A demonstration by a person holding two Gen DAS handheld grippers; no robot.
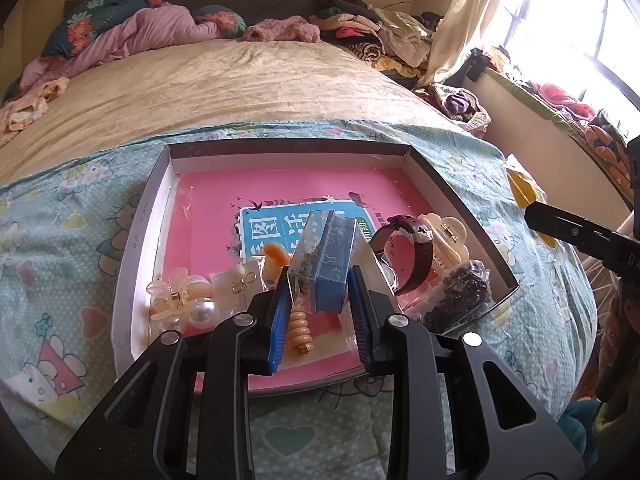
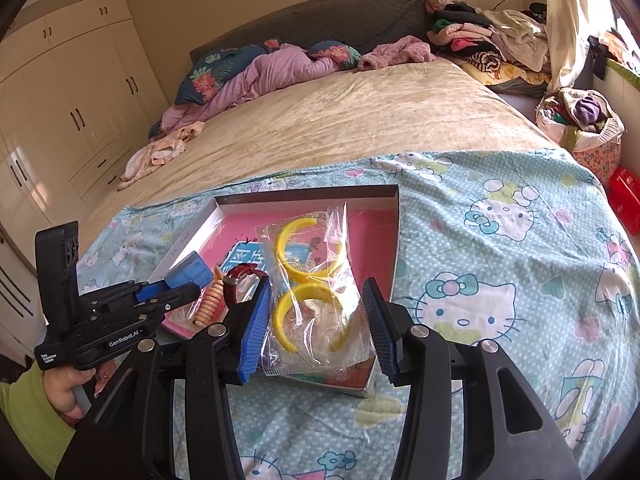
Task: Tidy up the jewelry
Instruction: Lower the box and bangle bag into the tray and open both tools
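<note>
A shallow cardboard box (image 1: 138,236) with a pink book in it lies on the Hello Kitty sheet. My left gripper (image 1: 320,312) is shut on a small clear box with a blue insert (image 1: 326,264) and holds it above the cardboard box; it also shows in the right wrist view (image 2: 192,274). Hair clips (image 1: 176,296), a pearl (image 1: 204,312), an orange spiral clip (image 1: 300,330), a brown watch (image 1: 416,248), a cream claw clip (image 1: 446,240) and a bag of dark beads (image 1: 460,296) lie in the box. My right gripper (image 2: 316,320) holds a clear bag of yellow hoops (image 2: 312,288) over the box's right part.
The box (image 2: 396,232) sits near the foot of a bed with a beige cover (image 2: 340,116). Clothes pile up at the headboard (image 1: 360,28) and by the window. A basket of clothes (image 2: 584,128) stands right of the bed. Wardrobes (image 2: 60,100) line the left wall.
</note>
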